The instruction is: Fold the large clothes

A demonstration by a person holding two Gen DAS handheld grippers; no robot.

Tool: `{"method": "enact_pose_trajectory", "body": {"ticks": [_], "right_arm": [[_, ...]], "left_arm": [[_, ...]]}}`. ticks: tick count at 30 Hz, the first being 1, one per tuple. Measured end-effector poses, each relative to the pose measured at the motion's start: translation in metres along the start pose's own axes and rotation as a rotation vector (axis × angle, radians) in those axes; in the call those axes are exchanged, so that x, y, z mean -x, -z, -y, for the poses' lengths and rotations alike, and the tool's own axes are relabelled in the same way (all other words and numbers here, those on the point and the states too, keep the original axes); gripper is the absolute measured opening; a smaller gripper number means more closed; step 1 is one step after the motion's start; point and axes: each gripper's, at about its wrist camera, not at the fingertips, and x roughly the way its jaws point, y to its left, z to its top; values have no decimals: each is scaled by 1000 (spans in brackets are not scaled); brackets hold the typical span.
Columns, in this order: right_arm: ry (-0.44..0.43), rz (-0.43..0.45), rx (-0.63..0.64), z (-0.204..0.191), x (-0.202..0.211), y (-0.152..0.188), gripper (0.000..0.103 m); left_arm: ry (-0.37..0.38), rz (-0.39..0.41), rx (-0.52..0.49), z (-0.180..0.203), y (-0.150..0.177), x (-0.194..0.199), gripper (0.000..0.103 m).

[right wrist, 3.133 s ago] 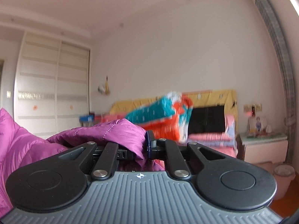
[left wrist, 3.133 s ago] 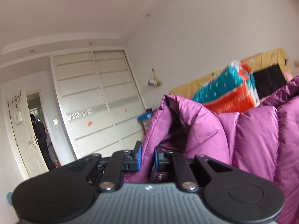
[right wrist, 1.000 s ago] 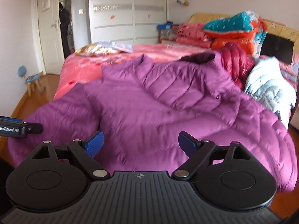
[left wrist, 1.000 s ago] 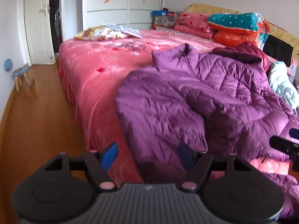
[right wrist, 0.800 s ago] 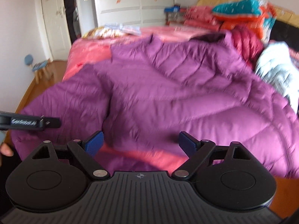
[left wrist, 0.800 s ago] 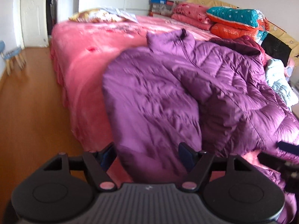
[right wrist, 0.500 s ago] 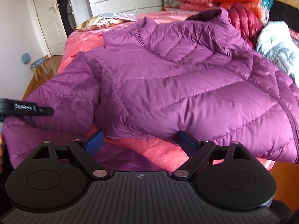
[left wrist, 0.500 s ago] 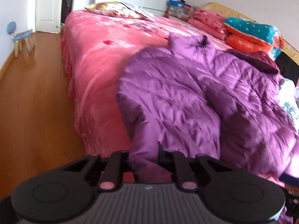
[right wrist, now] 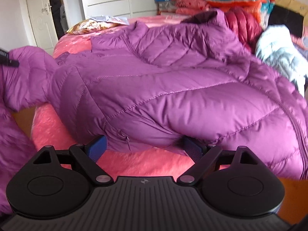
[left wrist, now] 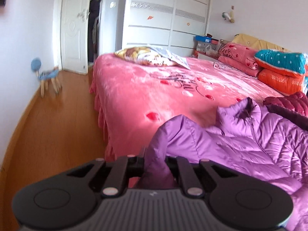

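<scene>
**Left clamped on the jacket sleeve, right spread at the hem**

My left hand-held gripper (left wrist: 155, 160) has its fingers pressed together on a fold of the purple down jacket (right wrist: 173, 88), pinching the sleeve so that it rises in a hump just in front of the camera. The jacket lies spread across the near corner of the pink bed (left wrist: 154, 88), collar toward the headboard end and lower hem at the bed's near edge. My right hand-held gripper (right wrist: 144, 148) is at that hem with its blue-padded fingers (right wrist: 97, 147) wide apart, one on each side of the bulging bottom edge, holding nothing. Beyond the jacket, on the bed, sit a dark red down jacket (right wrist: 242, 25) and a pale blue garment (right wrist: 277, 57). Folded quilts in teal and orange (left wrist: 281, 71) are stacked farther up the bed.
</scene>
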Motion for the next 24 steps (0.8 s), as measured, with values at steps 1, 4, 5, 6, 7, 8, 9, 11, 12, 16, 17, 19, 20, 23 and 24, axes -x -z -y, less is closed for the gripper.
{"method": "enact_pose_trajectory", "body": {"ticks": [1, 4, 5, 6, 7, 8, 9, 11, 12, 16, 17, 19, 20, 23, 24], "right_arm": [[4, 17, 18, 0, -1, -3, 103], [9, 80, 53, -3, -2, -17, 103], [9, 96, 53, -3, -5, -22, 103], [11, 108, 49, -2, -8, -27, 103], [13, 119, 42, -2, -12, -32, 103], [14, 131, 37, 0, -16, -39, 103], [15, 140, 35, 5, -18, -45, 103], [25, 155, 35, 5, -30, -61, 103], [29, 161, 34, 6, -37, -67, 103], [22, 148, 22, 9, -67, -97, 103], [18, 142, 16, 10, -74, -103, 103], [8, 117, 4, 12, -90, -117, 103], [3, 107, 1, 13, -97, -121, 103], [-5, 71, 7, 12, -121, -132, 103], [-10, 60, 13, 10, -130, -135, 103]], "left_arm": [[-8, 6, -21, 2, -5, -3, 9], [-32, 18, -57, 3, -11, -15, 9], [-39, 17, -61, 3, -13, -20, 9], [-45, 14, -63, 3, -14, -26, 9], [-51, 10, -64, 1, -15, -31, 9], [-58, 10, -71, 1, -17, -36, 9], [-65, 12, -80, 2, -18, -39, 9], [-77, 22, -96, 2, -24, -48, 10], [-83, 28, -99, 2, -28, -52, 10], [-109, 53, -118, 4, -46, -71, 12], [-117, 62, -131, 6, -51, -76, 12], [-134, 78, -164, 10, -59, -88, 13], [-144, 85, -180, 12, -64, -94, 13], [-166, 86, -206, 14, -75, -117, 14], [-173, 83, -208, 13, -78, -125, 14]]}}
